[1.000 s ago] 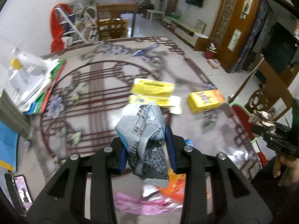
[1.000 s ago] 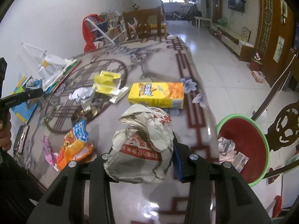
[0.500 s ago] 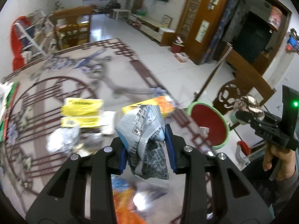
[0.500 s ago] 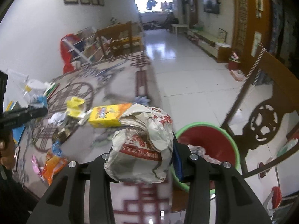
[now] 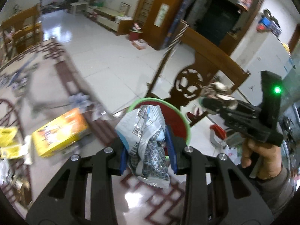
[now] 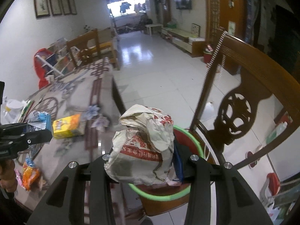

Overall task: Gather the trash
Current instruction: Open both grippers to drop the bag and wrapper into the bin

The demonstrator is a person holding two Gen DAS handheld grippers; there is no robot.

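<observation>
Left gripper (image 5: 147, 148): jaws clamped on a silver-and-blue wrapper (image 5: 144, 136), blue pads pressing both its sides. Wrapper's long axis runs up and down between the jaws, crumpled top above them, sealed end hanging below. It hangs at the table edge, in front of the near rim of the bin (image 5: 184, 123), a red tub with a green lip.

Right gripper (image 6: 144, 159): jaws clamped on a crumpled paper bag (image 6: 142, 146), cream with red print. The bag bulges out over the left jaw and hides it; only the blue pad on the right shows. No clear long axis; it is a wad, the red print line running across. It hangs over the bin (image 6: 196, 146), whose green rim curves beneath it.

Bin stands beside the table (image 6: 97, 123) edge, in front of a carved wooden chair (image 6: 236, 112). Open tiled floor beyond.

On the table, well apart from the grippers: a yellow box (image 5: 60, 133) near the edge; an orange packet (image 6: 30, 174) at the near side.
</observation>
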